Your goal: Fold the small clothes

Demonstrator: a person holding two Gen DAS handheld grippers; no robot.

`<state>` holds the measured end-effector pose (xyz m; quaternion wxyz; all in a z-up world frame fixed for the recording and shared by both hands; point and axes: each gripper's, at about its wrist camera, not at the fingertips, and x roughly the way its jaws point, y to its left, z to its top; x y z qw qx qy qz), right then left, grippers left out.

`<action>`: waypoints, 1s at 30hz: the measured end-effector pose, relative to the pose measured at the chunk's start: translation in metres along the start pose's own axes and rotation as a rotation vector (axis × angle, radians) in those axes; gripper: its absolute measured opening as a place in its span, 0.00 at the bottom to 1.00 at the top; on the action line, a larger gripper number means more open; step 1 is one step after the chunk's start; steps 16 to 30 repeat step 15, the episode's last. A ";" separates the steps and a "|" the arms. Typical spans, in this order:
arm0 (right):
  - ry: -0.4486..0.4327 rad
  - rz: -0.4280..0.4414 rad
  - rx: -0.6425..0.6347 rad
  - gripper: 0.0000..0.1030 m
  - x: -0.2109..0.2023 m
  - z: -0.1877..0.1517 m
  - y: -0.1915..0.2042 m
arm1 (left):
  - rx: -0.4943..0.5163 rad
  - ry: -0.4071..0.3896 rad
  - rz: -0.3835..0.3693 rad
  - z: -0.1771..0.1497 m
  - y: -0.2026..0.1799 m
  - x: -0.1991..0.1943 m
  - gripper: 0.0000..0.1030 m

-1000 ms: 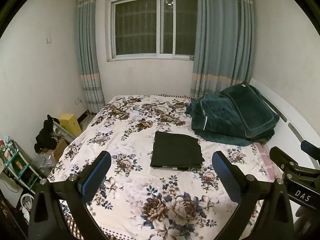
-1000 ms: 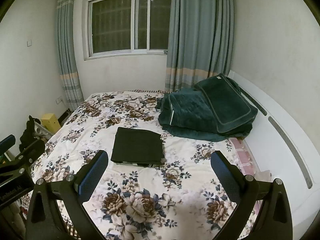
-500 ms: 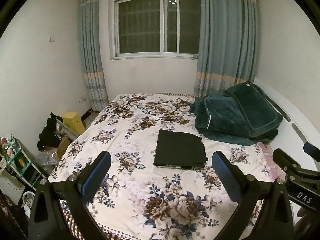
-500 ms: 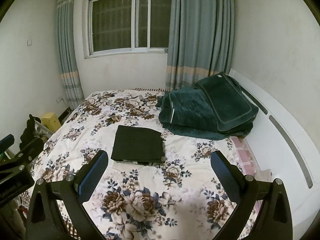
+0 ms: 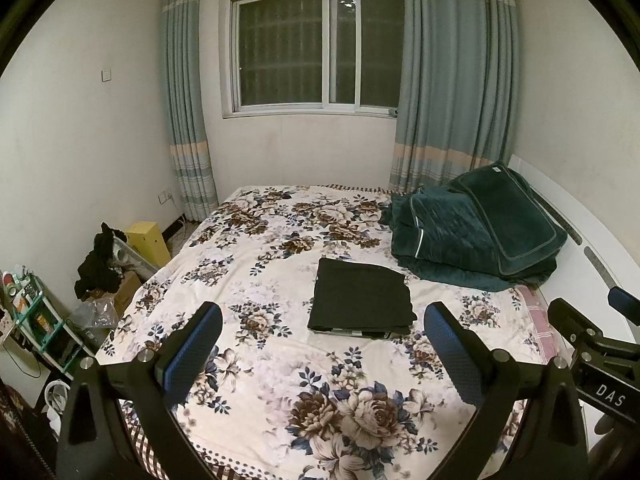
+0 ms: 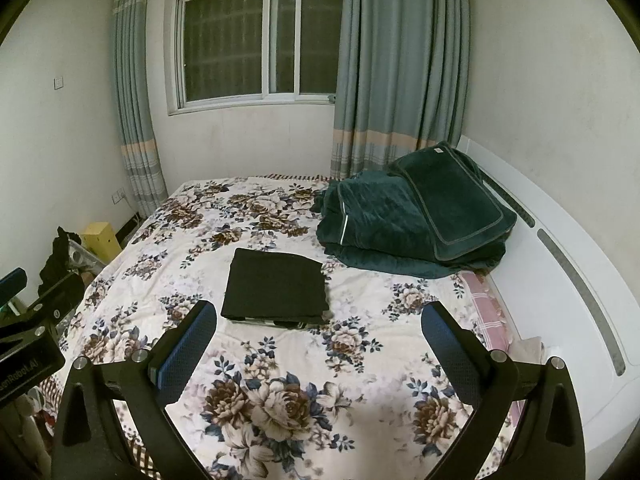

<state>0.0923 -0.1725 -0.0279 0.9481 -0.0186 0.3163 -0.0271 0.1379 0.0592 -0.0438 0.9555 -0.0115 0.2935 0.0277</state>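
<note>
Both sets of tongs hang above the near end of the bed, and neither one touches anything. The left tongs (image 5: 322, 340) stand wide open with nothing between their blue pads. The right tongs (image 6: 318, 338) are spread just as wide, also empty.

The dark garment (image 5: 360, 300) lies flat on the floral bedspread (image 5: 280, 264), folded into a tidy rectangle. A sliver of lighter, striped fabric peeks out along its near edge. In the left wrist view it sits beyond the tongs, between the lines of the two fingers and closer to the right-hand one, well clear of both pads. In the right wrist view the same garment (image 6: 276, 290) lies past the tongs and off toward the left-hand finger, whose tip reaches near the garment's near left corner without meeting it.

Each tool shows up in the other's picture: the right tongs poke in at the right edge of the left view (image 5: 596, 340), the left tongs at the left edge of the right view (image 6: 32, 320). They are held side by side, apart from each other.

Behind the garment, toward the headboard (image 6: 560, 280) side, rests a heap of dark green quilt (image 5: 472, 240), apart from the folded piece. Grey-blue curtains (image 5: 452, 80) frame a dark window (image 5: 316, 48) at the far wall. On the floor to the left of the bed there's a yellow box (image 5: 148, 240) and a black bundle (image 5: 100, 264).
</note>
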 end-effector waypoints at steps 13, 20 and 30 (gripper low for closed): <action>0.000 -0.001 0.003 1.00 -0.001 -0.002 0.000 | -0.005 -0.003 -0.004 0.000 0.003 0.000 1.00; 0.002 -0.002 0.002 1.00 -0.001 -0.003 0.001 | -0.015 -0.010 -0.008 -0.001 0.004 -0.002 1.00; 0.002 -0.002 0.002 1.00 -0.001 -0.003 0.001 | -0.015 -0.010 -0.008 -0.001 0.004 -0.002 1.00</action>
